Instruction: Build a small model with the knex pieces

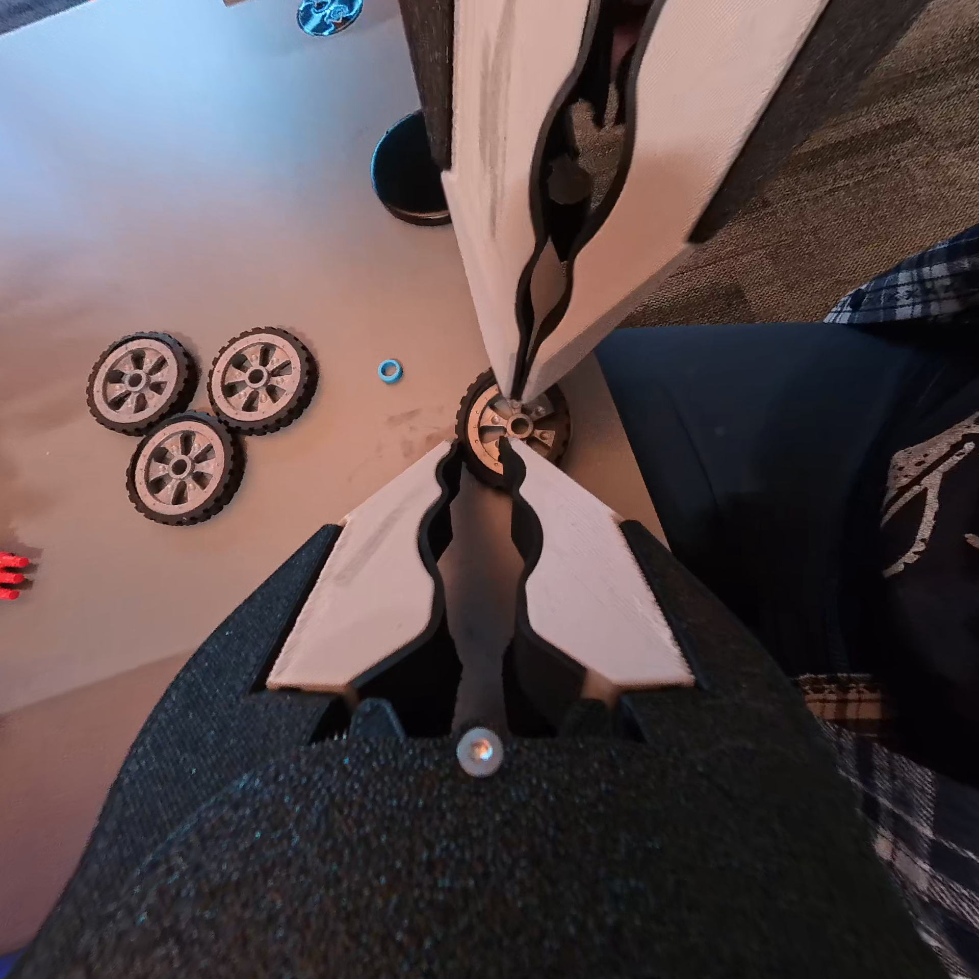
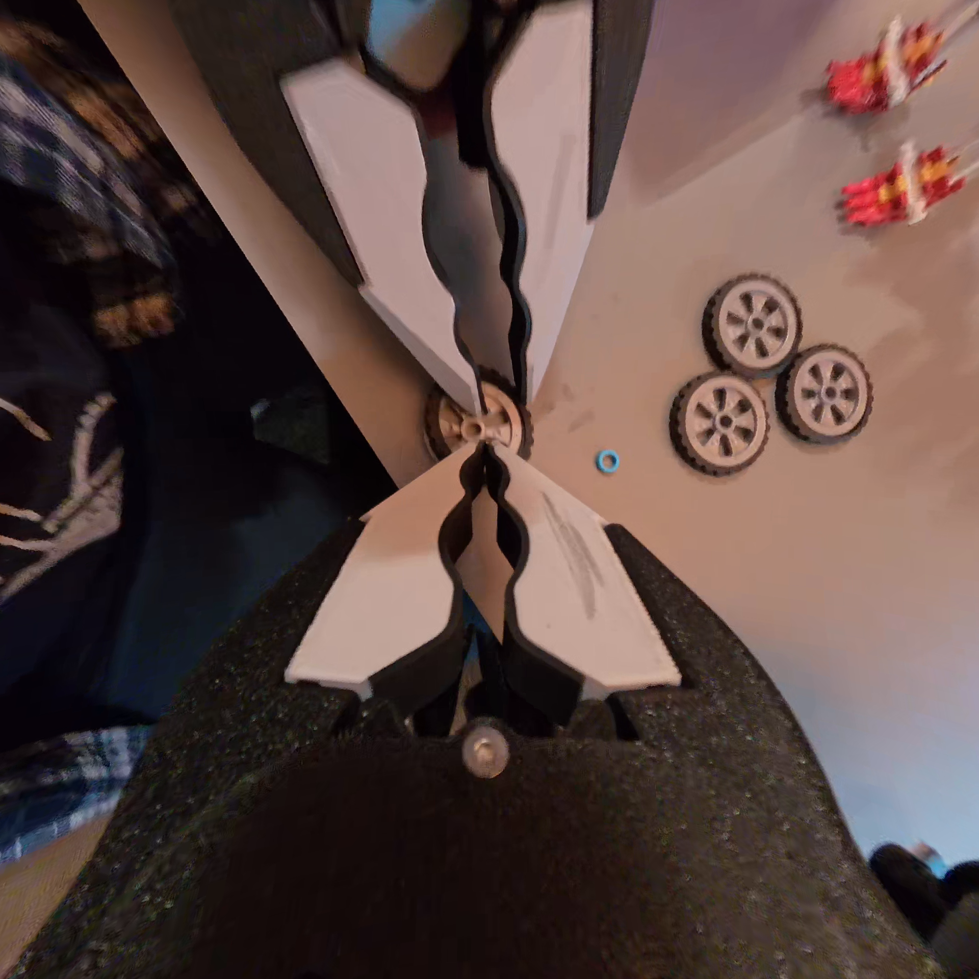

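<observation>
A grey toy wheel with a black tyre (image 1: 535, 432) lies flat near the table's edge; it also shows in the right wrist view (image 2: 450, 418). My left gripper (image 1: 478, 444) straddles the wheel's side, one fingertip outside the tyre and the other in the spokes by the hub, shut on it. It enters the right wrist view from above (image 2: 502, 402). My right gripper (image 2: 484, 449) is shut, its tips touching the wheel at the hub. It comes down from the top in the left wrist view (image 1: 513, 398). I cannot tell whether it pinches anything small.
Three more wheels (image 1: 183, 466) (image 2: 720, 421) lie grouped on the table, with a small blue ring (image 1: 390, 370) (image 2: 607, 460) between them and the held wheel. Red toy pieces (image 2: 895, 190) lie farther off. A round black container (image 1: 408, 169) stands behind. A person's lap (image 1: 741, 477) lies past the table edge. The tips of both grippers are at nearly the same place.
</observation>
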### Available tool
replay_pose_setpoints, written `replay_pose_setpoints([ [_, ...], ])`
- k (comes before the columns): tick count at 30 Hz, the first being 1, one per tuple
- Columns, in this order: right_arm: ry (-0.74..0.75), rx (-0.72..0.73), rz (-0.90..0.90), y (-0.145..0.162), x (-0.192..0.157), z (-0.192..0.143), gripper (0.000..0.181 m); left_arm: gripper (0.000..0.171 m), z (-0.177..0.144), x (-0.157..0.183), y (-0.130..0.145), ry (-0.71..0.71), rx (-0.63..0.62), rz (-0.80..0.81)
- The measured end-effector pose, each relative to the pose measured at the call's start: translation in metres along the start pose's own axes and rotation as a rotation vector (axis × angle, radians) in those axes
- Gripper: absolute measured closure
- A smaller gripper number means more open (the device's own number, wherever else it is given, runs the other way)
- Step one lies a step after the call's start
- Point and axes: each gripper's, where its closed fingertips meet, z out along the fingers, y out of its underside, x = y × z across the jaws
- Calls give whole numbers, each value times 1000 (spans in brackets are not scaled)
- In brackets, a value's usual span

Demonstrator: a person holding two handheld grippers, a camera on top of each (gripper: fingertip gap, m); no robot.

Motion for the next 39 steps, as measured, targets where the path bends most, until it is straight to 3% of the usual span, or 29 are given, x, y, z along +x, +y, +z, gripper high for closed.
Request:
replay_pose_setpoints([
  [2,4,-50,-13,9,1,4,181,157,0,0,0,3,0,-2],
  [19,3,11,-47,8,-15,5,181,163,1,2,-1,9,11,15],
  [34,233,2,-191,1,-21,8,181,163,2,3,-1,4,9,34],
  [39,214,10,-125,1,-20,8,181,163,2,3,-1,8,10,25],
])
